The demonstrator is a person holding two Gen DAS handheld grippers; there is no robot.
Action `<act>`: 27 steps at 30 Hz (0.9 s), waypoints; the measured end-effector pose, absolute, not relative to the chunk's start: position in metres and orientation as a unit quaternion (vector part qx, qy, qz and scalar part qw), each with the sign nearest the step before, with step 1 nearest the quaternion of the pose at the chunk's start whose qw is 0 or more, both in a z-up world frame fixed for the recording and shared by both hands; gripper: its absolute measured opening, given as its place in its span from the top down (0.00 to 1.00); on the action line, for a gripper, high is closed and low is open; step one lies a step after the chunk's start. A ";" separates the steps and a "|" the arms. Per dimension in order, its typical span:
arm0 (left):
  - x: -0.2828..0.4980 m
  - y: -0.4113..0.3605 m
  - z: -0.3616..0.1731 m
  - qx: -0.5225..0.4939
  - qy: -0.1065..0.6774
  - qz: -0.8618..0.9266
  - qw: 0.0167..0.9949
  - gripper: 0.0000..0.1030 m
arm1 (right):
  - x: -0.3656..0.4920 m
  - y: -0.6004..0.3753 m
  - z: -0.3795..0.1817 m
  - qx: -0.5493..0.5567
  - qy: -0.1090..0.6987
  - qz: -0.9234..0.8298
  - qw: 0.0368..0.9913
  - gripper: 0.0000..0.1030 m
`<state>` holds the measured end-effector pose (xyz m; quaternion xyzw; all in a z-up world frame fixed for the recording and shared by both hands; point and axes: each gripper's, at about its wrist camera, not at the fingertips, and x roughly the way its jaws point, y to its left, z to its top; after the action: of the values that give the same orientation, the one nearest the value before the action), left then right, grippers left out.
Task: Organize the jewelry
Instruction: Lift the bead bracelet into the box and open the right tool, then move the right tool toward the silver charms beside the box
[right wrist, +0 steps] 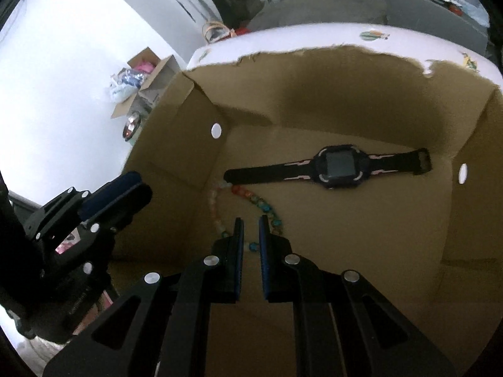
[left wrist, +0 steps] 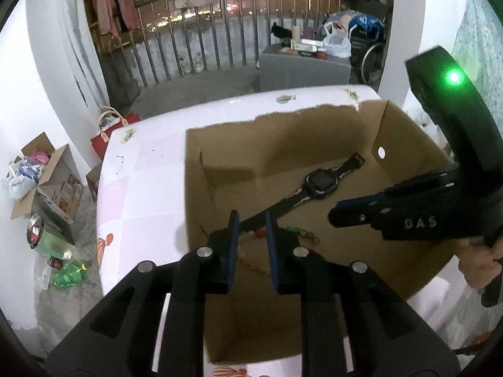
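Observation:
An open cardboard box (left wrist: 283, 144) (right wrist: 345, 78) stands on a white patterned table (left wrist: 141, 172). A black watch (left wrist: 320, 183) (right wrist: 338, 166) lies flat on the box floor. In front of it, also on the floor, lies a loop of coloured beads, the bead bracelet (left wrist: 298, 231) (right wrist: 251, 196). My left gripper (left wrist: 251, 216) (right wrist: 138, 185) hangs over the box's left side, its pads a little apart, with beads showing in the gap but not pressed. My right gripper (right wrist: 250, 221) (left wrist: 334, 215) points down at the bracelet's near end, its narrow gap closed around a blue bead.
The box's torn far rim stands high. On the floor to the left are an open carton (left wrist: 47, 182), bags and green bottles (left wrist: 67, 275). A balcony railing (left wrist: 188, 40), a grey cabinet (left wrist: 305, 69) and a wheelchair lie beyond the table. A hand (left wrist: 478, 260) holds the right gripper.

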<state>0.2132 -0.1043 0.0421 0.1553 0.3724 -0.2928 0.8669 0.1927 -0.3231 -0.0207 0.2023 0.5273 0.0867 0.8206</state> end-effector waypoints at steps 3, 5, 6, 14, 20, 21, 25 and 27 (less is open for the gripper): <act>0.206 -0.096 0.052 0.140 0.361 -0.295 0.874 0.78 | 0.181 -0.329 -0.009 0.202 0.510 0.081 0.832 0.89; 0.199 -0.089 0.060 0.130 0.350 -0.297 0.879 0.76 | 0.174 -0.330 0.001 0.198 0.496 0.079 0.842 0.84; 0.196 -0.087 0.062 0.127 0.347 -0.297 0.881 0.75 | 0.171 -0.331 0.005 0.195 0.490 0.077 0.846 0.79; 0.153 -0.057 0.085 0.096 0.307 -0.311 0.894 0.65 | 0.104 -0.333 0.056 0.149 0.399 0.063 0.903 0.74; 0.121 -0.041 0.086 0.076 0.293 -0.329 0.894 0.57 | 0.038 -0.334 0.073 0.113 0.339 0.065 0.932 0.74; 0.114 -0.040 0.085 0.078 0.290 -0.333 0.894 0.56 | 0.027 -0.335 0.072 0.109 0.332 0.062 0.935 0.74; 0.092 -0.038 0.074 0.083 0.284 -0.342 0.892 0.51 | -0.004 -0.341 0.060 0.109 0.323 0.042 0.939 0.74; 0.085 -0.036 0.066 0.085 0.285 -0.345 0.890 0.49 | -0.016 -0.347 0.050 0.117 0.327 0.028 0.937 0.74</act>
<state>0.0850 -0.0365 0.0657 0.0850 0.2851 -0.3446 0.8904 -0.0158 -0.3465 0.0497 0.1166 0.3269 0.0282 0.9374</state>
